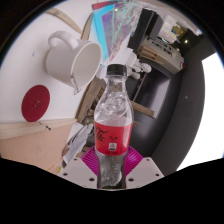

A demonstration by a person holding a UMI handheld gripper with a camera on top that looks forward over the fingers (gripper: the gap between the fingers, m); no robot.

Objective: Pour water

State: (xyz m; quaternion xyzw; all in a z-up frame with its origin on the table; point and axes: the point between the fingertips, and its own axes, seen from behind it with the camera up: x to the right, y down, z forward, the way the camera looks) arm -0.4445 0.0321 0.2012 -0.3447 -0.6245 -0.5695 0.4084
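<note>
Bottle [113, 118], clear plastic with a black cap and a red label, stood upright between the two fingers of the gripper [111, 170], its lower body against the pink pads [92, 160]. Both fingers appeared to press on the bottle's sides, closed about it as far as its width allowed. Beyond the bottle and off to one side, a white pitcher [72, 60] with a handle sat on the white table [25, 70]. A round red disc [36, 100] lay flat on that table, near the pitcher. Dark equipment [160, 50] occupied the far side, too cluttered to identify.
</note>
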